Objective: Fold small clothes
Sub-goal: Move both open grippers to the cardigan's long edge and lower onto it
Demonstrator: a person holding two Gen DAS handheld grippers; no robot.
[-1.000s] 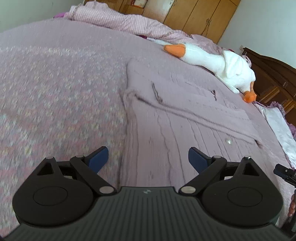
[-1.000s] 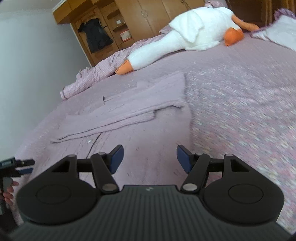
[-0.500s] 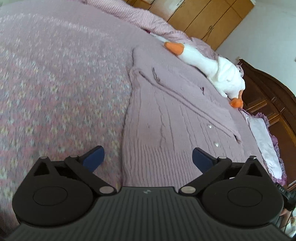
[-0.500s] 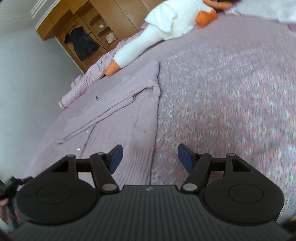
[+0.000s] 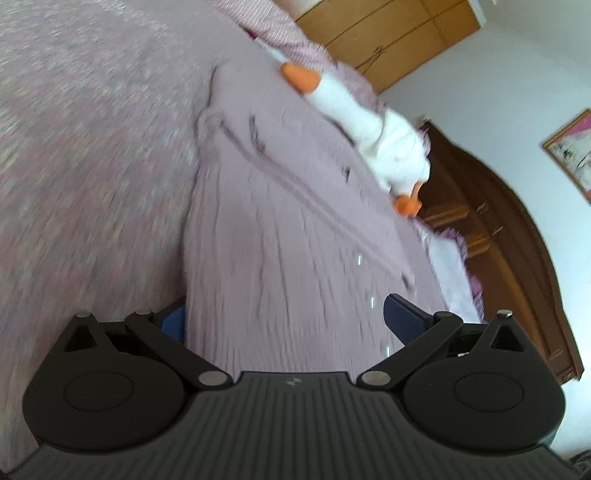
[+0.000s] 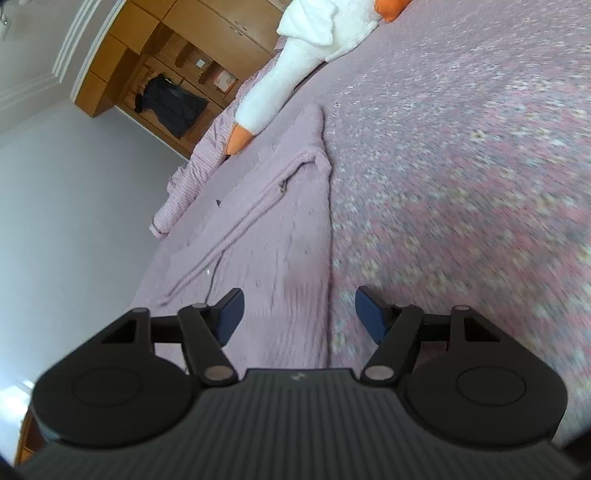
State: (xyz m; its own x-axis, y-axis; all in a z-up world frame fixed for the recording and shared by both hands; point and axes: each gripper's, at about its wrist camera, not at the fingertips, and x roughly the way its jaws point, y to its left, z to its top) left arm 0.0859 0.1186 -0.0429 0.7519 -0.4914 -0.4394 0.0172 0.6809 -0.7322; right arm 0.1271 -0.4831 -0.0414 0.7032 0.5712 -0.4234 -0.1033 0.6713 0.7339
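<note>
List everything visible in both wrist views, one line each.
knit cardigan: one, lilac, spread flat on the bed, hem nearest both grippers.
bedspread: one, pink-lilac floral, under the cardigan.
plush goose: one, white with orange beak and feet, lying beyond the cardigan.
striped quilt: one, pink, bunched at the far edge.
wardrobe: light wood, against the wall.
headboard: dark wood.
left gripper: black with blue pads, open over the hem.
right gripper: same, open over the hem corner.

Right gripper jaws spread wide, straddling right edge of lilac knit cardigan on floral bedspread. White goose plush beyond.
</note>
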